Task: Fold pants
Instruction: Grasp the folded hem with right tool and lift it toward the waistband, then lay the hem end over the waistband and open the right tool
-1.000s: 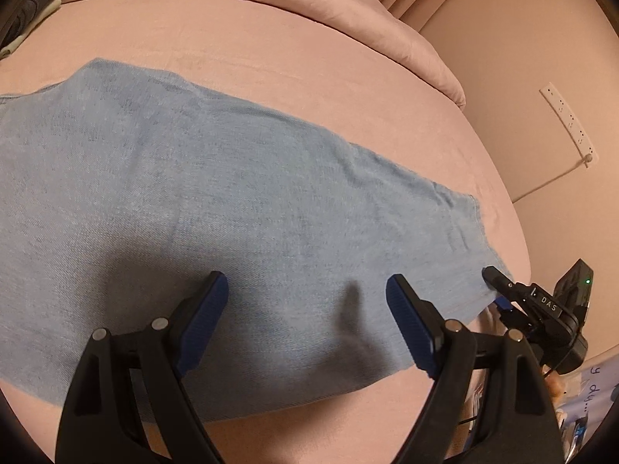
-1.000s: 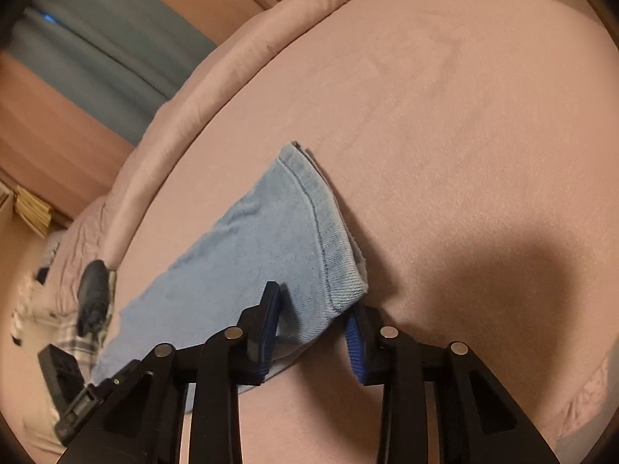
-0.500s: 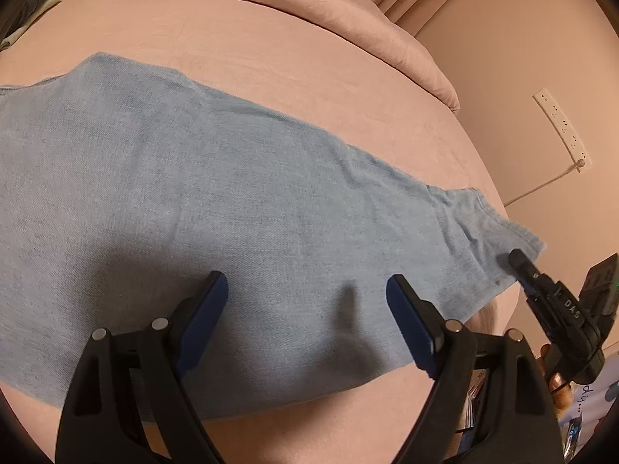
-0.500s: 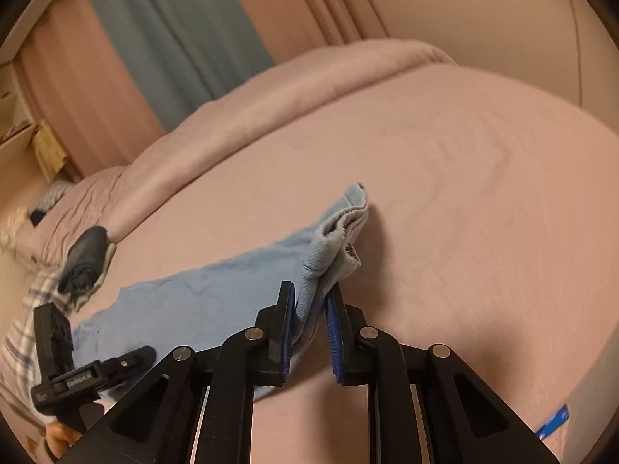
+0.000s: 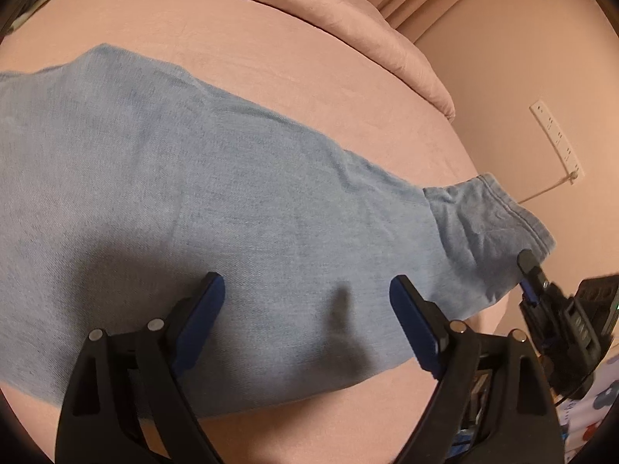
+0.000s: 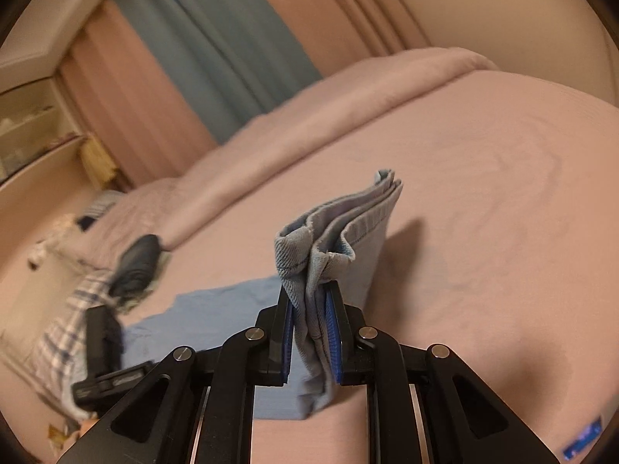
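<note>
Light blue denim pants (image 5: 216, 208) lie flat across the pink bed (image 5: 294, 58), legs stacked and running to the right. My left gripper (image 5: 307, 309) is open and empty, hovering just above the middle of the legs. My right gripper (image 6: 309, 332) is shut on the hem end of the pants (image 6: 340, 239) and holds it lifted off the bed. In the left wrist view the right gripper (image 5: 532, 278) shows at the far right, pinching the raised hem (image 5: 483, 220). The left gripper's body (image 6: 104, 348) shows at the lower left of the right wrist view.
A rolled pink duvet (image 5: 309, 4) lies along the far side of the bed. A dark folded garment (image 6: 137, 263) and plaid cloth (image 6: 69, 332) lie at the head end. A wall with a power strip (image 5: 555, 135) stands close on the right.
My right gripper shut on the pant hem and lifted it up off the bed, curling the leg end upward. My left gripper stayed open over the legs.
</note>
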`<state>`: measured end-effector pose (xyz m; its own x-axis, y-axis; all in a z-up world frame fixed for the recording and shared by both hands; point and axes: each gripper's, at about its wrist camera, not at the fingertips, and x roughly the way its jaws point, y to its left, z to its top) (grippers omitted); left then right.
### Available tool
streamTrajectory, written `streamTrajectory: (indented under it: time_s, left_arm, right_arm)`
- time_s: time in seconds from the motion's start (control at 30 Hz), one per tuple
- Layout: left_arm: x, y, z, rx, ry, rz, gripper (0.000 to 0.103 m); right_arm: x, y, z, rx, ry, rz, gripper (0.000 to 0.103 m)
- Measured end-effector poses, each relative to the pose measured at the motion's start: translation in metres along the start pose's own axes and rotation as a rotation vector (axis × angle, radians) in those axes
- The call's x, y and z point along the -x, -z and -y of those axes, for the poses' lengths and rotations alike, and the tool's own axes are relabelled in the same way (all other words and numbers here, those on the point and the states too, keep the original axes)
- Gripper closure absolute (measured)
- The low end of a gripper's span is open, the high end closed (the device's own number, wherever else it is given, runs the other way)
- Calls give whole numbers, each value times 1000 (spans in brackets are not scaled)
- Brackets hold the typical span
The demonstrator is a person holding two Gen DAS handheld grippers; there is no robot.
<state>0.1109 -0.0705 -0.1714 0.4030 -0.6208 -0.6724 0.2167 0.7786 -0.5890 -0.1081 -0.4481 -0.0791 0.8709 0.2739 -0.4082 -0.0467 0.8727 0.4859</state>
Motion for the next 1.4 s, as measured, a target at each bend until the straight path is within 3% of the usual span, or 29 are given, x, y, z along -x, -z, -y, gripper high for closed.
streamTrajectory:
  time_s: [0.3, 0.43, 0.5, 0.63, 0.7, 0.77, 0.8, 0.87, 1.07, 1.23, 1.3, 1.33, 1.37, 1.4]
  left_arm:
    - [19, 0, -8, 120, 230, -2, 13]
    - [31, -6, 0, 148, 393, 32, 3]
    - [31, -9, 4, 148, 407, 37, 1]
    - [10, -17, -1, 173, 369, -21, 3]
    - [5, -18, -11, 221, 344, -32, 22]
    - [9, -18, -20, 221, 298, -15, 58]
    - [12, -18, -22, 208, 275, -8, 66]
    - [22, -20, -29, 183, 231, 25, 93]
    - [62, -33, -48, 134, 139, 163, 95]
    - [65, -36, -71, 132, 25, 193, 94]
    - [62, -33, -84, 147, -34, 186, 92]
    - [59, -32, -90, 157, -57, 182, 86]
    - [57, -30, -96, 167, -92, 179, 77]
    - [59, -29, -104, 170, -126, 179, 76]
  right_arm:
    - [-26, 16, -53, 145, -75, -45, 85]
    - [-45, 36, -83, 259, -88, -96, 85]
    - [-51, 44, -94, 301, -92, -113, 85]
    - [-57, 64, -118, 406, -124, -147, 85]
    - [-58, 72, -129, 452, -141, -162, 85]
    - [-60, 81, -138, 499, -145, -180, 85]
    - [-62, 84, -142, 524, -134, -182, 85]
    - [-66, 87, -150, 562, -129, -186, 85]
    - [-77, 87, -175, 583, -221, -198, 85]
    - [-98, 104, -202, 638, -253, -259, 85]
    - [-110, 109, -207, 635, -242, -301, 85]
    - [-117, 111, -207, 623, -239, -321, 85]
    - [-121, 113, -206, 615, -239, -342, 82]
    - [-125, 114, -201, 601, -248, -375, 75]
